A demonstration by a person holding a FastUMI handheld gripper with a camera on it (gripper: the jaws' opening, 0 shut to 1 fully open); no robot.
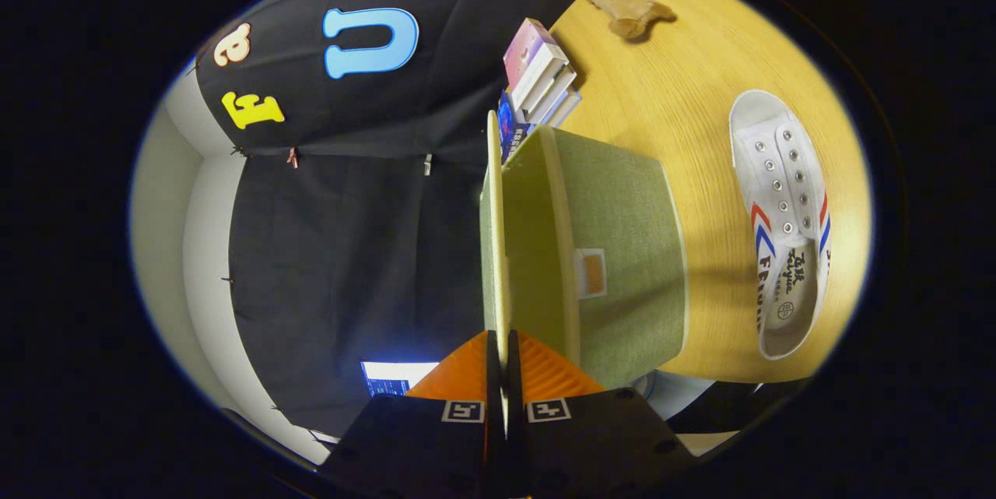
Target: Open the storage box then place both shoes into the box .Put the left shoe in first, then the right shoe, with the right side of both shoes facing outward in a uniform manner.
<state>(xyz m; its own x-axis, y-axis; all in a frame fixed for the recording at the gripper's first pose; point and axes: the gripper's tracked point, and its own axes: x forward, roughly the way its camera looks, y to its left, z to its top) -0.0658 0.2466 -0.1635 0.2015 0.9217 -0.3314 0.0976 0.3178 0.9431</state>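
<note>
My gripper is shut on the thin edge of the storage box's lid, which runs straight ahead from between the fingers and stands lifted off the box. The view is rolled on its side. The green fabric storage box with a cream rim and a small label tab sits right beside the lid on the wooden table. A white canvas shoe with red and blue stripes lies on the table past the box, its opening facing me. The box's inside is hidden.
A stack of books stands against the black cloth wall just beyond the box. Farther along the table lies a brown plush toy. A lit screen shows near the fingers, off the table.
</note>
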